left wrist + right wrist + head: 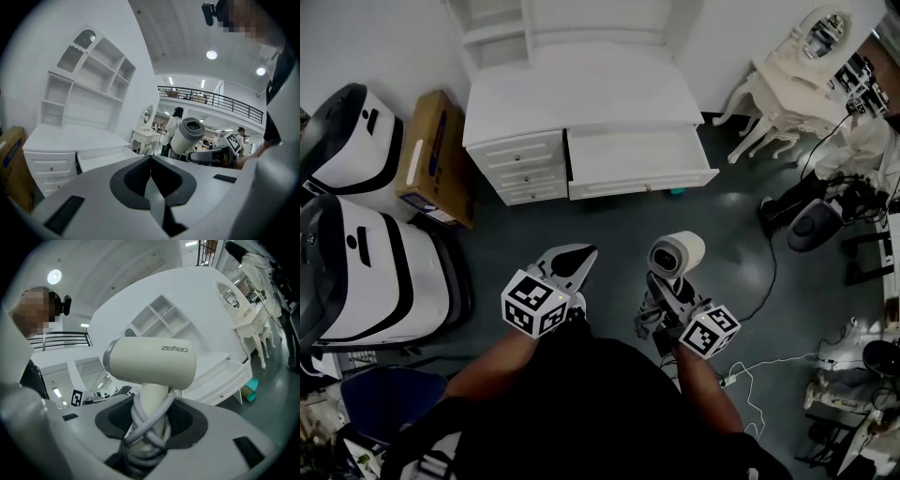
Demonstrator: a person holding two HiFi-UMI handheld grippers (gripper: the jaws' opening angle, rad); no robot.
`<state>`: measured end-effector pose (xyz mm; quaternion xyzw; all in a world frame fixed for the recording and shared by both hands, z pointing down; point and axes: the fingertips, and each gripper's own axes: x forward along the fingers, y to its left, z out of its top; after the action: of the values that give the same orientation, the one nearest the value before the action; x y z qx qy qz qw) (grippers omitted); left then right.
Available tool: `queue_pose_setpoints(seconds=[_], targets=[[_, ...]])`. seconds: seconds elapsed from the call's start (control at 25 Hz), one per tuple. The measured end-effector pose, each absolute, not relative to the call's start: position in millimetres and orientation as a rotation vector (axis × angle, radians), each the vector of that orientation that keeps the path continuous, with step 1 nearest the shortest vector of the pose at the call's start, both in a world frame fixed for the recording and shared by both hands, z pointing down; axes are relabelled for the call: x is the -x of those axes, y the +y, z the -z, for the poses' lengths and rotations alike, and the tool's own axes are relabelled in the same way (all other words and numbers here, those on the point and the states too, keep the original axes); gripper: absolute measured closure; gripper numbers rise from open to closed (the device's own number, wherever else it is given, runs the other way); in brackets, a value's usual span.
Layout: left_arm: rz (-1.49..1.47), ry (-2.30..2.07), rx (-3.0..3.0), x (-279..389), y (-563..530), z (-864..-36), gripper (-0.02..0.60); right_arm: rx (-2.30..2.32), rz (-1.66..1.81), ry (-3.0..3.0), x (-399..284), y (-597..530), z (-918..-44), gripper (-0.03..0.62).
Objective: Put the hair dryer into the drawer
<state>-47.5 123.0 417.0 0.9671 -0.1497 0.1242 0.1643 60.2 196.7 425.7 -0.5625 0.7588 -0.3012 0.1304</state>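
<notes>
The hair dryer (150, 364) is clamped by its cord-wrapped handle in the right gripper (664, 292), above the floor and short of the open drawer (637, 161), while the left gripper (572, 261) beside it is closed on nothing.

A brown cardboard box (439, 159) stands on the dark grey floor (609, 225), near two white-and-black machines (375, 272) at the left. A white shelf unit (89, 84) with open compartments stands against the wall. At the far right is an ornate white dressing table (773, 84) with an oval mirror (825, 33). A small teal object (251, 391) lies on the floor. A white cable (769, 361) and a black cable (772, 272) trail across the floor.
</notes>
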Motion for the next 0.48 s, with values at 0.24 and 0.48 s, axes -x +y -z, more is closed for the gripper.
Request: queue_pose_setpoints(seconds=[0.24,0.48], targets=[[-0.339,-0.378,-2.797,44,81,-414,0.572,1.686,0.825,2.190,-64,155,-416,0.385],[-0.331,-0.362,-2.796,48,51,-420,0.572,1.724,0.799,2.167,-62,132,-419,0.385]])
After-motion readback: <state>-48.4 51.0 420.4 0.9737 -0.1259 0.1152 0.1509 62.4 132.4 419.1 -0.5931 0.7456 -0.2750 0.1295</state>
